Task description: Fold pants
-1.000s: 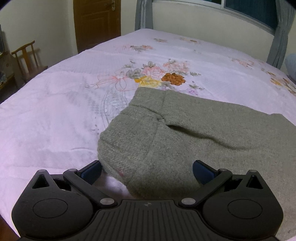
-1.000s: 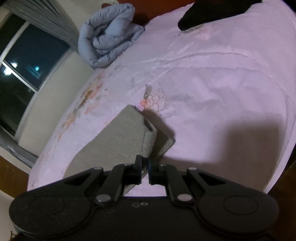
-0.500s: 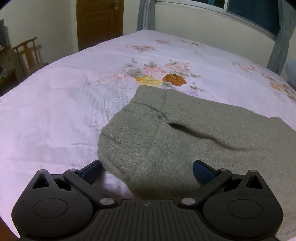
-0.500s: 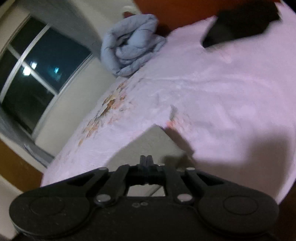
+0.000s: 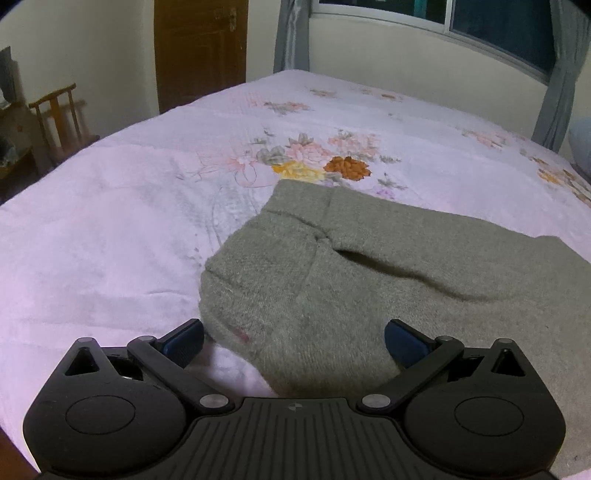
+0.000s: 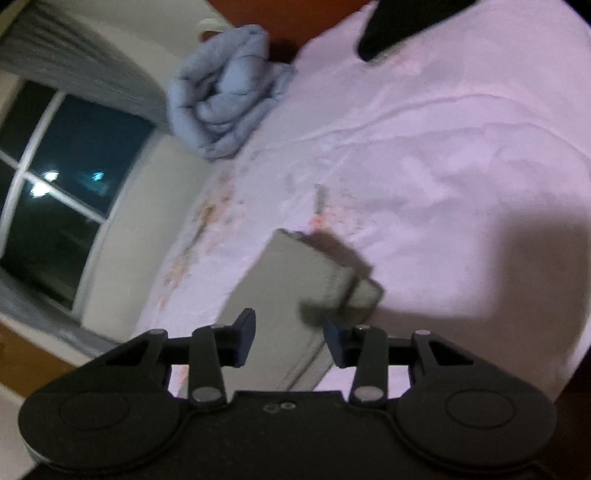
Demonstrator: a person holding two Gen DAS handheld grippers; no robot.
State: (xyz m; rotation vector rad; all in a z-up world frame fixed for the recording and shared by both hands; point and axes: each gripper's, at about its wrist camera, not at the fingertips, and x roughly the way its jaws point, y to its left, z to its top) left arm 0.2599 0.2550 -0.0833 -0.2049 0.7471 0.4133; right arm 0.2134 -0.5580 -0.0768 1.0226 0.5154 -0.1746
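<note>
Grey knit pants (image 5: 369,273) lie folded on the pink floral bedsheet (image 5: 110,221). In the left wrist view the waist end is nearest. My left gripper (image 5: 293,338) is open, its blue-padded fingers either side of the near pants edge, holding nothing. In the right wrist view the leg cuffs (image 6: 295,288) lie flat on the bed, the two ends slightly offset. My right gripper (image 6: 290,339) is open just above the leg end, holding nothing. This view is blurred.
A rolled pale blue quilt (image 6: 225,96) lies at the head of the bed and a black garment (image 6: 399,26) lies at the far edge. A wooden chair (image 5: 59,114) and a door (image 5: 199,48) stand past the bed's left side. A window (image 5: 498,33) is behind.
My right gripper was shut on the leg cuffs and held them raised; it has opened and the cuffs now lie flat on the bed. My left gripper stayed open and rose slightly.
</note>
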